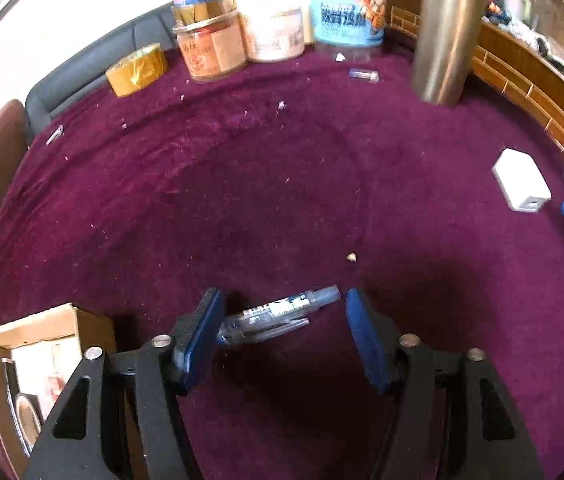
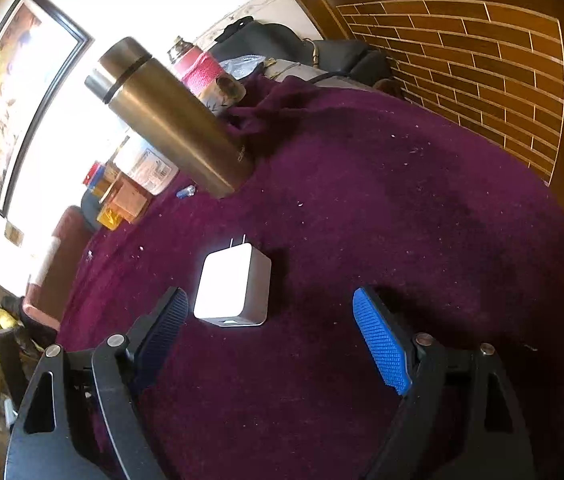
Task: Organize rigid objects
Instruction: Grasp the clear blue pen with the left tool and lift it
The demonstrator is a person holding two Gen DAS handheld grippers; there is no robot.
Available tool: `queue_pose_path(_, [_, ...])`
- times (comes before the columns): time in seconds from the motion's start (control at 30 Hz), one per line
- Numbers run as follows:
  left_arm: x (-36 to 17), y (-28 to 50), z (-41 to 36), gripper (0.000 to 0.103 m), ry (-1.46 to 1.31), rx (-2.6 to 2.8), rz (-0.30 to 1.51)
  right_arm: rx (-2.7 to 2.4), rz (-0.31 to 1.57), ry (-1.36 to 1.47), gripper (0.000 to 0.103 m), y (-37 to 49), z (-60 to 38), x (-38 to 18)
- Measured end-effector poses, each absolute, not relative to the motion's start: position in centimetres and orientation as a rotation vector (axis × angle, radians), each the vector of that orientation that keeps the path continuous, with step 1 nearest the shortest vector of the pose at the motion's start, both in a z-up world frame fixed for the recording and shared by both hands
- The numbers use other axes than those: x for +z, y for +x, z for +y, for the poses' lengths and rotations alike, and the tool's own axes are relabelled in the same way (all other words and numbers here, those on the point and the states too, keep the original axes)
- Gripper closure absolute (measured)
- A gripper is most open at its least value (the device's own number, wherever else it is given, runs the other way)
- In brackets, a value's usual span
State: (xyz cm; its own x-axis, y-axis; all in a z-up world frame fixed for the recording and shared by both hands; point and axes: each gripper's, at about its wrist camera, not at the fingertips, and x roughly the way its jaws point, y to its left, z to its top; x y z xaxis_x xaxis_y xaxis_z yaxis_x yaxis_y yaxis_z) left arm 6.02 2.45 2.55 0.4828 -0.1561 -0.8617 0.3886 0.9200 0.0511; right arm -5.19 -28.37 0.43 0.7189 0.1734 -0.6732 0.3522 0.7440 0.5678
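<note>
On the purple cloth (image 1: 282, 184) we count one pen (image 1: 277, 314), one white charger (image 2: 233, 288), one steel flask (image 1: 448, 36), one roll of yellow tape (image 1: 137, 69) and three jars along the far edge. We log the left gripper (image 1: 284, 340) with jaws wide; the pen lies between the pads, one end against the left pad (image 1: 203, 336), the other end short of the right pad. A cardboard box (image 1: 41, 344) sits just beside it at lower left. The right gripper (image 2: 271, 340) also stands wide, holding nothing. The charger lies flat just ahead of its left pad (image 2: 163, 326), two prongs pointing away toward the flask.
</note>
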Motion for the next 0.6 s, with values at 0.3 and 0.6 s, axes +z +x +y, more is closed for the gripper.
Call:
queue_pose_path(0.3, [3.3,1.7,2.2,0.062,0.13,-0.615,1.129,-0.116,0.788,0.717,0.018,-5.2,-28.0,0.4])
queue_pose_path(0.6, [4.0,1.8,2.6,0.061,0.021,-0.547,1.057,-0.119,0.791,0.702,0.018,-5.1,-28.0,0.4])
